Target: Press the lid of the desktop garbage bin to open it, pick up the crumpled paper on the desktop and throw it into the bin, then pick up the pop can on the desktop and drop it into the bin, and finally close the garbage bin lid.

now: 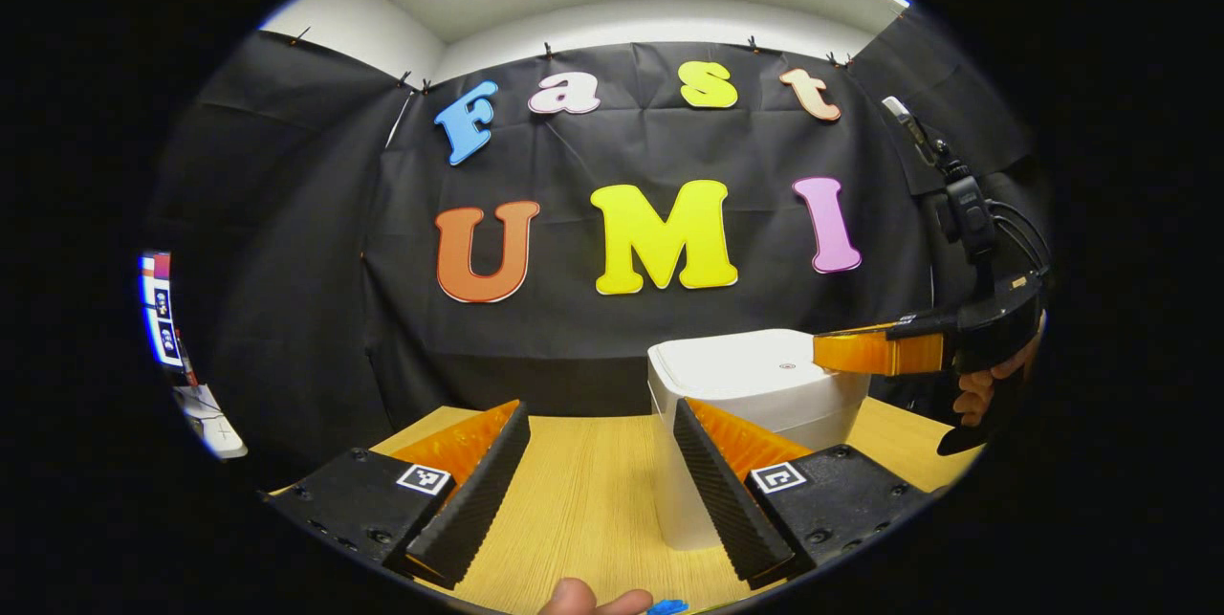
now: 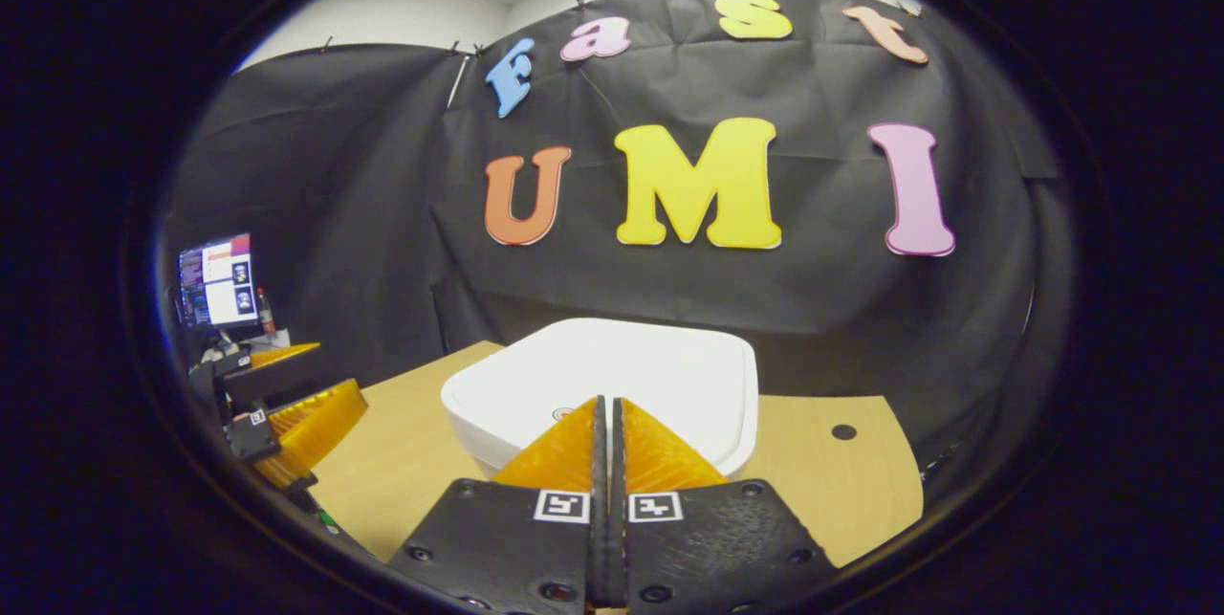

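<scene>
Right tool (image 2: 607,405) closed, tips over bin lid (image 2: 669,371); left tool (image 1: 601,462) open.

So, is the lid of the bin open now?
No, the lid lies flat and shut on the bin, with the closed right gripper over it.

Smooth plastic bin (image 1: 755,385), wood-grain desktop (image 1: 593,491)

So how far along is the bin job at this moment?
Either the very start or the very end: the white plastic desktop bin has its lid down. The right tongs, shut, hover over the lid's front edge; the left tongs wait open. Paper and can aren't visible, so which stage is unclear.
</scene>
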Motion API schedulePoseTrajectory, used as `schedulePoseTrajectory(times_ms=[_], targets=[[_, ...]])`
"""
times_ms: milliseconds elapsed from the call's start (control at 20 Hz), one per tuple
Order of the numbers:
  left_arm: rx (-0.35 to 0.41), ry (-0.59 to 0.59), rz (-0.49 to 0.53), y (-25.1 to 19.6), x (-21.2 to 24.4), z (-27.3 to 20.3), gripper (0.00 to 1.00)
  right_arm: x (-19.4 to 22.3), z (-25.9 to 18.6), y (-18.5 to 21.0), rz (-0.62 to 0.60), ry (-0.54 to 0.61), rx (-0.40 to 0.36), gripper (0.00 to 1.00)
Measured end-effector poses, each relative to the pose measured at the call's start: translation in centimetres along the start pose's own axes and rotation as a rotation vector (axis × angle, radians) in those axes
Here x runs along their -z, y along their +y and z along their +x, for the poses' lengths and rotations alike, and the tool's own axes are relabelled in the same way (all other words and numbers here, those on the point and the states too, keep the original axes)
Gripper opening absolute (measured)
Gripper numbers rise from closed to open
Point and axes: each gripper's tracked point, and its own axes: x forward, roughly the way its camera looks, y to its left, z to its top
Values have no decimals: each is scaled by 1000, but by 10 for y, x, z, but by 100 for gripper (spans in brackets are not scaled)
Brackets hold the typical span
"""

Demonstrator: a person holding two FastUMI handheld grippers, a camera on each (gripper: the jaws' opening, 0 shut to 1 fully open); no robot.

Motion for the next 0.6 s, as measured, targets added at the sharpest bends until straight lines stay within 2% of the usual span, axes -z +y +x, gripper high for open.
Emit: schedulePoseTrajectory(times_ms=[150, 200, 250, 300, 400, 450, 500, 600], targets=[[-3, -6, -25, -1, 1, 1, 98, -13, -6, 0, -64, -58, 29, 1], [0, -3, -32, -2, 4, 3, 98, -19, -12, -4, -71, -93, 61, 1], [8, 1, -38, -3, 4, 4, 98, -20, -10, -3, -68, -124, 47, 4], [16, 6, -39, -5, 6, 4, 98, -24, -19, 4, -51, -160, 25, 39], [14, 15, -26, -3, 8, 4, 98, -31, -36, 4, -50, -233, 18, 71], [11, 19, -17, -3, 10, 4, 98, -37, -46, 0, -58, -268, 36, 68], [12, 22, -12, -4, 11, 3, 98, -37, -51, -3, -63, -285, 46, 87], [17, 28, -13, -8, 13, 2, 98, -30, -56, -1, -57, -291, 28, 95]])
